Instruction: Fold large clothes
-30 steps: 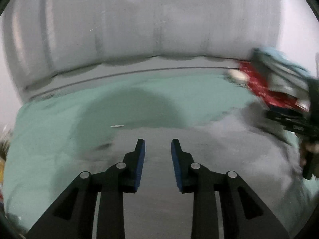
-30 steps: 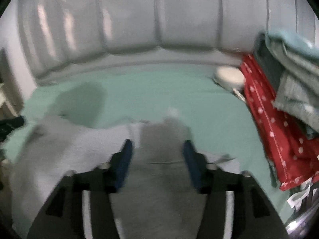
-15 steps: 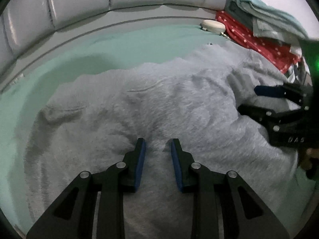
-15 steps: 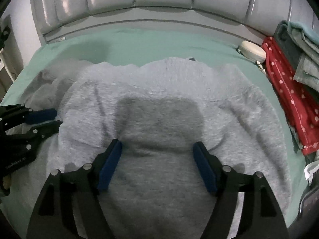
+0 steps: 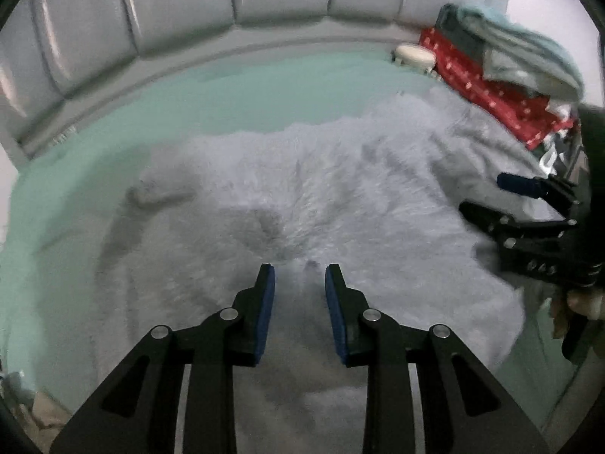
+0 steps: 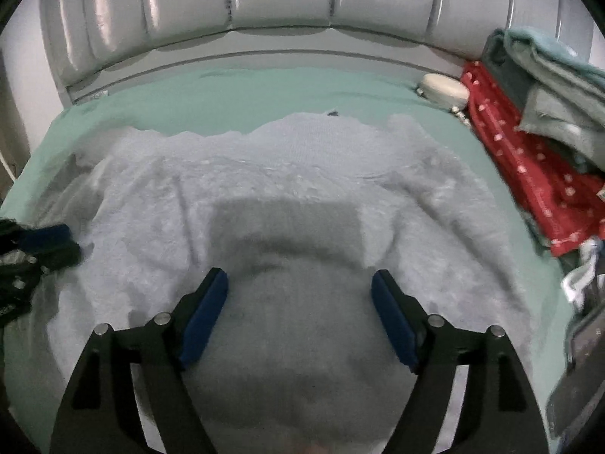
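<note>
A large grey sweater (image 5: pixel 340 196) lies spread and wrinkled on the mint-green bed sheet (image 5: pixel 189 106); it fills the middle of the right wrist view (image 6: pixel 302 196) too. My left gripper (image 5: pixel 300 283) hovers over the sweater's near part with a small gap between its blue pads, nothing between them. My right gripper (image 6: pixel 300 287) is wide open above the sweater's near edge. It shows at the right edge of the left wrist view (image 5: pixel 503 204), and the left gripper shows at the left edge of the right wrist view (image 6: pixel 41 242).
A padded grey headboard (image 6: pixel 302 0) runs along the back. At the right lie a red dotted cloth (image 6: pixel 529 174) with folded grey and teal clothes (image 6: pixel 548 75) on it, and a white oval object (image 6: pixel 446 89) beside them.
The sweater has come down from in front of the cameras and now lies spread on the sheet. The right gripper has opened wider. Both grippers have pulled back slightly.
</note>
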`<state>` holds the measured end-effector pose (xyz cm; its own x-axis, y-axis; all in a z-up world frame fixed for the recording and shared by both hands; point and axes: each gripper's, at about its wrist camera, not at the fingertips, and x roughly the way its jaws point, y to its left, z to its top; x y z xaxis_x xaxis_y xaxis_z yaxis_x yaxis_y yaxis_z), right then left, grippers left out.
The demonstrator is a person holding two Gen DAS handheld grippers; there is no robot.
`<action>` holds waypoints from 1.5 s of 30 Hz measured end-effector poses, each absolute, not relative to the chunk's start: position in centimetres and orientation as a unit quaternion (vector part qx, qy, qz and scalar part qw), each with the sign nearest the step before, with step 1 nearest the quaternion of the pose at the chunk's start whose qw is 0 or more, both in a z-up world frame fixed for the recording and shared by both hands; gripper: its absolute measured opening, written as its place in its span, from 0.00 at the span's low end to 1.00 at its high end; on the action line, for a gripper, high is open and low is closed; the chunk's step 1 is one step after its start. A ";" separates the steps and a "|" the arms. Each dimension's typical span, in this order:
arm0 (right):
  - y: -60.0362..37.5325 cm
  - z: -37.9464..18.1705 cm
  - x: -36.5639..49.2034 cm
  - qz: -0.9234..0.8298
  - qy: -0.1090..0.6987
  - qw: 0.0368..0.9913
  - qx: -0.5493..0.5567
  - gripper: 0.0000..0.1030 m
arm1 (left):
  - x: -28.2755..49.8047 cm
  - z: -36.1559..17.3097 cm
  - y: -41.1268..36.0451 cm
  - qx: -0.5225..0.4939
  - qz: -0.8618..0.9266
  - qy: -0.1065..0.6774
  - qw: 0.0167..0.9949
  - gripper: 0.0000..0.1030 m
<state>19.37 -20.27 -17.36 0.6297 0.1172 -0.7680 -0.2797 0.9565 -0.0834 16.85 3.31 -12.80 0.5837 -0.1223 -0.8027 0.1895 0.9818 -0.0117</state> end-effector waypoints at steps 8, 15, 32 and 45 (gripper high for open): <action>-24.9 -13.8 14.7 0.056 0.409 0.910 -0.031 0.95 | 13.1 -9.2 5.0 -0.038 -0.087 0.435 0.895 0.42; -30.7 -13.5 12.6 -0.009 0.433 0.899 0.063 0.98 | 11.3 -8.1 5.7 -0.074 -0.103 0.436 0.891 0.45; -34.3 -18.7 11.3 -0.047 0.502 0.830 0.237 0.99 | 11.7 -10.2 9.2 -0.134 -0.064 0.469 0.870 0.48; -33.2 -20.6 13.6 -0.017 0.490 0.830 0.265 1.00 | 13.5 -12.4 8.9 -0.150 -0.064 0.493 0.855 0.48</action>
<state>13.56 -33.19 -20.58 0.5191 0.2313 -0.8228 0.2886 0.8587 0.4235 13.47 8.91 -12.40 0.5063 -0.2582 -0.8228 -0.0383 0.9464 -0.3206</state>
